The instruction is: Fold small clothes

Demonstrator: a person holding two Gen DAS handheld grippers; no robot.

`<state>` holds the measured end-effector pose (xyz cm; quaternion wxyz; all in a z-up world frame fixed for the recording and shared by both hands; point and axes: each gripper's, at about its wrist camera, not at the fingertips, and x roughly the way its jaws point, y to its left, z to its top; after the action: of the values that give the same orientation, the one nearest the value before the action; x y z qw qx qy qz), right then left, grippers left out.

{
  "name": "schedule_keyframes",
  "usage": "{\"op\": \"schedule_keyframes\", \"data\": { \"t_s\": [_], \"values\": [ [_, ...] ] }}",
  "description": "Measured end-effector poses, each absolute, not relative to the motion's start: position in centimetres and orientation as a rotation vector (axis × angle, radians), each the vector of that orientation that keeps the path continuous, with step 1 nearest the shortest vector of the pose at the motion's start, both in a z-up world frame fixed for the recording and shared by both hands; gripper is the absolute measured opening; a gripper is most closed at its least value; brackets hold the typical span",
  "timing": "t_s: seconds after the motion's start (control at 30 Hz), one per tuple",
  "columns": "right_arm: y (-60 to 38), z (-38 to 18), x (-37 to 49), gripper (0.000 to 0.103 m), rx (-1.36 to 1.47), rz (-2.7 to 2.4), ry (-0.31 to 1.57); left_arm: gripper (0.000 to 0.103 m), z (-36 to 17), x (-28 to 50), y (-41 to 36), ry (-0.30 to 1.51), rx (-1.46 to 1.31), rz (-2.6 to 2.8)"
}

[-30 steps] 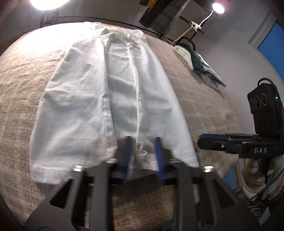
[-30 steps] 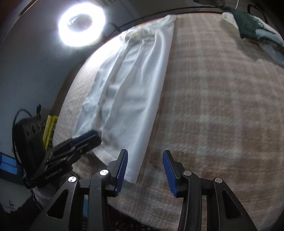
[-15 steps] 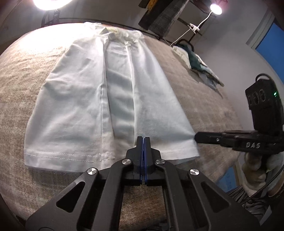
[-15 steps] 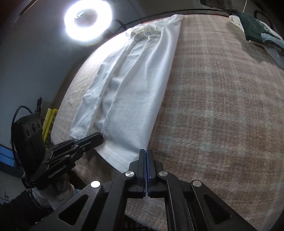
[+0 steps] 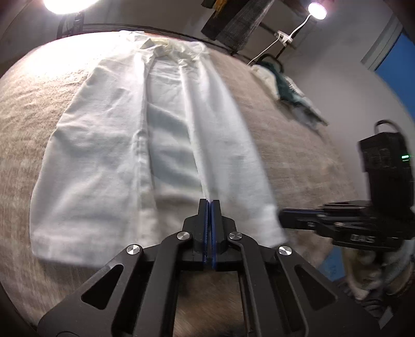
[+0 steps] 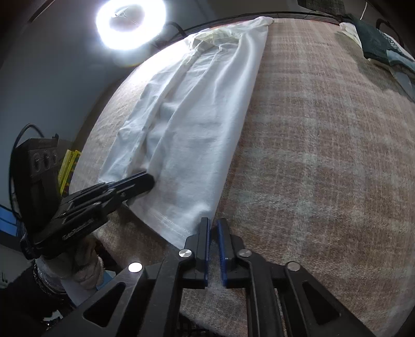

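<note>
Left gripper (image 5: 209,204) clamped tight, blue pads flush together, tips over the hem end of the white trousers (image 5: 160,145); a pinch of cloth between the pads possible, cannot tell. Trousers laid flat and lengthwise on the tan plaid blanket (image 5: 285,145), waistband at the far end under the glare of a ring light (image 5: 67,2), legs running toward the camera, hems nearest. Right gripper (image 5: 290,219) seen side-on at the right hem corner, black body and a gloved hand behind it. Pile of dark green and white clothes (image 5: 282,80) well apart on the blanket's far right; small lamp (image 5: 317,10) above. From the right wrist: right gripper (image 6: 213,228) with jaws nearly together, narrow slit left between the blue pads, nothing seen in it, tips just beside the near right corner of the trousers (image 6: 197,124). Left gripper (image 6: 140,182) reaching in from the left, tip over the hem area, jaws pressed together. Blanket (image 6: 324,155) filling the right side; ring light (image 6: 131,23) at upper left; clothes pile (image 6: 376,41) at far right edge.
</note>
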<state>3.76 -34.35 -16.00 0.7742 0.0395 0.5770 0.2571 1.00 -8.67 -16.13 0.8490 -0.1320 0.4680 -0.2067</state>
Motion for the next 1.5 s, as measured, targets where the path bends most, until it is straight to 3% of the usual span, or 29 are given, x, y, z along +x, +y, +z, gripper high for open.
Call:
{"op": "schedule_keyframes", "data": {
  "t_s": [0.2, 0.27, 0.3, 0.33, 0.37, 0.4, 0.47, 0.7, 0.87, 0.9, 0.93, 0.97, 1.07, 1.13, 1.27, 1.5],
  "values": [
    [-34.3, -16.0, 3.4, 0.001, 0.043, 0.549, 1.238, 0.000, -16.4, 0.4, -8.7, 0.977, -0.224, -0.400],
    [-34.4, -15.7, 3.1, 0.007, 0.048, 0.562, 1.233, 0.001, -15.2, -0.1, -8.2, 0.974, -0.225, -0.426],
    [-34.4, -15.5, 3.1, 0.016, 0.056, 0.571, 1.229, 0.007, -14.3, -0.5, -7.8, 0.954, -0.213, -0.427],
    [-34.6, -15.2, 2.9, 0.028, 0.071, 0.582, 1.218, 0.020, -13.2, -1.2, -7.1, 0.917, -0.186, -0.414],
    [-34.8, -14.9, 2.7, 0.034, 0.085, 0.584, 1.207, 0.030, -12.3, -1.8, -6.2, 0.891, -0.167, -0.392],
    [-35.1, -14.7, 2.6, 0.034, 0.099, 0.585, 1.200, 0.049, -11.7, -2.1, -5.1, 0.872, -0.168, -0.372],
    [-35.9, -14.5, 2.6, 0.034, 0.139, 0.585, 1.196, 0.054, -10.9, -2.3, -2.1, 0.848, -0.193, -0.324],
    [-36.6, -16.0, 3.3, 0.033, 0.241, 0.596, 1.253, 0.054, -15.2, 1.2, 6.6, 1.043, -0.395, -0.187],
    [-35.6, -16.5, 3.6, 0.032, 0.249, 0.621, 1.267, 0.051, -17.6, 1.4, 6.7, 1.090, -0.451, -0.239],
    [-35.6, -16.6, 3.7, 0.032, 0.261, 0.627, 1.272, 0.033, -17.6, 1.4, 6.4, 1.099, -0.445, -0.262],
    [-35.6, -16.7, 3.8, 0.032, 0.270, 0.632, 1.271, 0.008, -17.9, 1.6, 5.9, 1.124, -0.446, -0.290],
    [-35.4, -16.8, 3.9, 0.032, 0.278, 0.640, 1.275, 0.002, -18.2, 1.8, 5.6, 1.136, -0.443, -0.295],
    [-34.8, -17.0, 4.0, 0.024, 0.263, 0.654, 1.273, 0.001, -17.9, 1.7, 4.8, 1.116, -0.417, -0.298],
    [-34.1, -17.2, 4.1, 0.004, 0.229, 0.657, 1.284, 0.001, -17.0, 1.1, 5.0, 1.104, -0.459, -0.314],
    [-34.6, -15.8, 3.5, 0.001, 0.260, 0.676, 1.241, 0.001, -14.8, -0.7, 5.9, 1.027, -0.463, -0.308],
    [-33.9, -16.9, 3.9, 0.001, 0.210, 0.646, 1.276, 0.001, -17.6, 0.0, 5.9, 1.113, -0.460, -0.271]
  ]
}}
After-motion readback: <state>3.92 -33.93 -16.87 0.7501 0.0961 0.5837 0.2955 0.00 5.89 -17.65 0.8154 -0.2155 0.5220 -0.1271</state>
